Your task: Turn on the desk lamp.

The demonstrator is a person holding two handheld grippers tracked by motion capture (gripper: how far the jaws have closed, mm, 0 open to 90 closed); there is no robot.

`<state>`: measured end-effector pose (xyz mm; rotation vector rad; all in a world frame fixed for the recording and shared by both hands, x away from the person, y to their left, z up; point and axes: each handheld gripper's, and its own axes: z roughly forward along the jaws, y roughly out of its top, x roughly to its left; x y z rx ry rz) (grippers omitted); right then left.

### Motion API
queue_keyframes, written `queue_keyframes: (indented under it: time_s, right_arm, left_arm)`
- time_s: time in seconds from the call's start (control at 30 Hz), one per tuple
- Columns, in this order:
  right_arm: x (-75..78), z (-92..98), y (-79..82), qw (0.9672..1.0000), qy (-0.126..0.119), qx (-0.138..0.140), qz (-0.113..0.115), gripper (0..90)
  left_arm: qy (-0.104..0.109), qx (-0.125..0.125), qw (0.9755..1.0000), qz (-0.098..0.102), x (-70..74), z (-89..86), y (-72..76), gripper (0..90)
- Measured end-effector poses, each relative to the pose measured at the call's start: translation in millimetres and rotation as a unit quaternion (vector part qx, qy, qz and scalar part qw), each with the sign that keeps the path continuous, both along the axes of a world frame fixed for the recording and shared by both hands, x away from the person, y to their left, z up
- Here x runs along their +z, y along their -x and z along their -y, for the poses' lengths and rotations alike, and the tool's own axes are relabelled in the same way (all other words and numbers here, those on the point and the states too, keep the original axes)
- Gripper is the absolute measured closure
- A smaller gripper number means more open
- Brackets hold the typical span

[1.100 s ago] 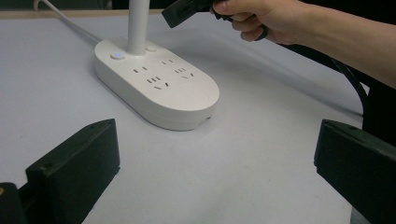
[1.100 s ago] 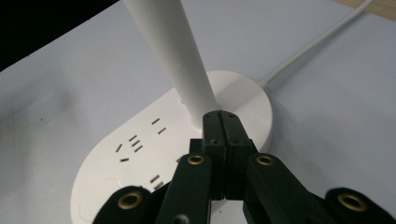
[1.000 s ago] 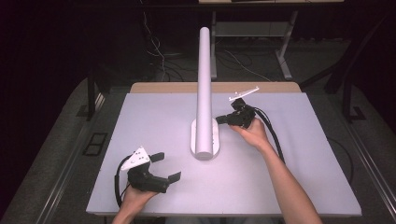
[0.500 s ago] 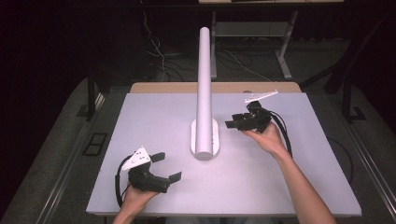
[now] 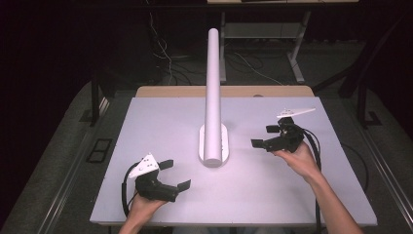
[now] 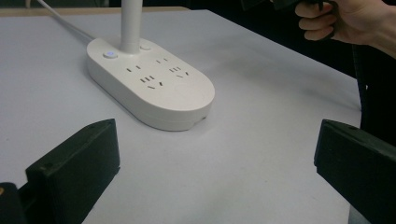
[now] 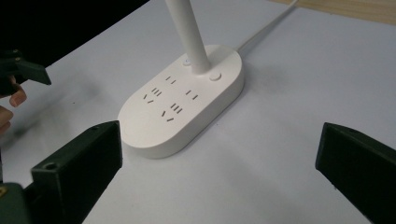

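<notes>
High view: a white lamp base (image 5: 213, 144), oval and fitted with socket openings, lies at the centre of the frame on the pale table (image 5: 160, 122), with a white upright tube (image 5: 213, 87) rising from it toward the top of the frame. The left hand-held gripper (image 5: 174, 175) sits at the lower left of the frame, near the table's front edge and well apart from the base; its jaws stand apart with nothing between them. The right hand-held gripper (image 5: 265, 136) is at the right of centre, near the base but not touching it; its jaws have just been opening and now stand wide apart, with nothing between them.

Left gripper view: the base (image 6: 152, 84) lies in the upper left of the frame beyond the two black jaws, a small blue-lit button (image 6: 110, 54) beside the tube's foot; a hand (image 6: 345, 21) shows at the upper right.

Right gripper view: the base (image 7: 180, 105) lies at the centre of the frame, ahead of the parted jaws, and a white cable (image 7: 268, 23) runs from it toward the upper right.
</notes>
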<state>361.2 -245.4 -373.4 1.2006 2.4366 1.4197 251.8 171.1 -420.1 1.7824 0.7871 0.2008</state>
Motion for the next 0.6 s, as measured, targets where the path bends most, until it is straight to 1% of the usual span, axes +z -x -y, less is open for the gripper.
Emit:
queue_keyframes:
  time_s: [0.2, 0.23, 0.27, 0.4, 0.6]
  right_arm:
    - [-3.8, 12.8, 19.8, 1.0000, -0.006, -0.003, 0.000, 0.4]
    - [-3.8, 12.8, 19.8, 1.0000, -0.006, -0.003, 0.000, 0.4]
    - [-4.6, 16.0, 26.5, 1.0000, -0.009, -0.004, 0.003, 0.4]
    - [-7.2, 21.7, 39.6, 0.9999, -0.011, -0.005, 0.006, 0.4]
    - [-17.3, 33.6, 58.2, 0.9997, -0.019, -0.017, 0.006, 0.4]
  left_arm:
    - [0.000, 0.001, 1.0000, 0.000, 0.1, -0.2, 0.2, 0.0]
    - [-0.001, 0.001, 1.0000, 0.000, 0.1, -0.4, 0.2, 0.0]
    - [0.000, 0.002, 1.0000, -0.001, 0.1, -0.3, 0.2, 0.0]
    - [0.000, 0.002, 1.0000, 0.000, 0.3, -0.6, 0.4, 0.0]
    - [-0.002, 0.002, 1.0000, 0.000, 0.3, -0.6, 0.3, 0.0]
